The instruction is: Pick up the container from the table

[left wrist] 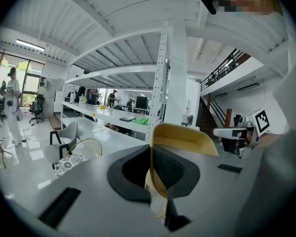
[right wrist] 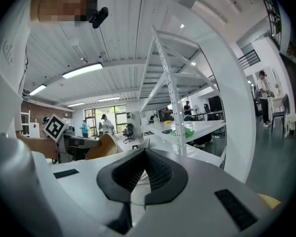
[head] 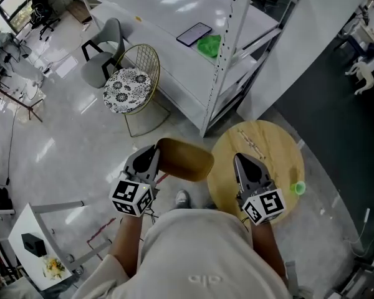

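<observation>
**Head view.** The left claw (head: 154, 149) is closed on the wall of a tan, curved, thin-walled container (head: 187, 159). The container is held in the air over the pale floor (head: 68, 136), just off the left edge of a round, light wooden tabletop (head: 271, 139). The right claw (head: 240, 159) is held over the tabletop's left part, closed and empty. A small green object (head: 297, 187) is seen at the tabletop's right edge. A gold wire chair with a patterned cushion (head: 126, 87) is seen on the floor beyond the container.

**Left gripper view.** The container's thin yellow wall (left wrist: 185, 138) is pinched between the two dark ribbed pads (left wrist: 170, 169). Its rim is seen rising above the pads and to their right.

**Right gripper view.** The dark pads (right wrist: 160, 171) are brought together at their tips, and nothing is gripped between them. The container (right wrist: 101, 149) is seen at the left of this view, well apart from these pads.
</observation>
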Motion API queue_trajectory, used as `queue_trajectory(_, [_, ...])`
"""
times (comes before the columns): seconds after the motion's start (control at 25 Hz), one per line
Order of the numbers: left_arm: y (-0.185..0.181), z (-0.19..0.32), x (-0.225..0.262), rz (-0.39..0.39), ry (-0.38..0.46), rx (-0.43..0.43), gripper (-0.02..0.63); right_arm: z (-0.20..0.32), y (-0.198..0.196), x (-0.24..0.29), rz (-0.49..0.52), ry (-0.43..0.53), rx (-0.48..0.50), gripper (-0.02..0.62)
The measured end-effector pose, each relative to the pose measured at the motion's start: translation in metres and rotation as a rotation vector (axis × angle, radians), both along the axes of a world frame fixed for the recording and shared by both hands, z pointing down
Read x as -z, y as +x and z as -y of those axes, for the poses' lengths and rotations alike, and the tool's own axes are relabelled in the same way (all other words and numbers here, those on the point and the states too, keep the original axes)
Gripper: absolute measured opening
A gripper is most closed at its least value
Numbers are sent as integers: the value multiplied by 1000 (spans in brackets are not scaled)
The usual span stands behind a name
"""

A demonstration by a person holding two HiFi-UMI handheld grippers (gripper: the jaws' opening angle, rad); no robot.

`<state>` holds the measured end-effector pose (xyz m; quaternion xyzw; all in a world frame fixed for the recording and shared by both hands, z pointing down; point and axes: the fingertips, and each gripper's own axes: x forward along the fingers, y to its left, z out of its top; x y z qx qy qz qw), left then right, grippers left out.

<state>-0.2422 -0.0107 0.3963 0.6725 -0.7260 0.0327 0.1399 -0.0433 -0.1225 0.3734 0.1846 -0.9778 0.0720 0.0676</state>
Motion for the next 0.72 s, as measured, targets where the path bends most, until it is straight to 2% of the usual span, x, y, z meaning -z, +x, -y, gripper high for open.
queue_trajectory(0.72, [4,9,-3,-7,-8,-3,29,5,9,-7,-32,-18,-27,25])
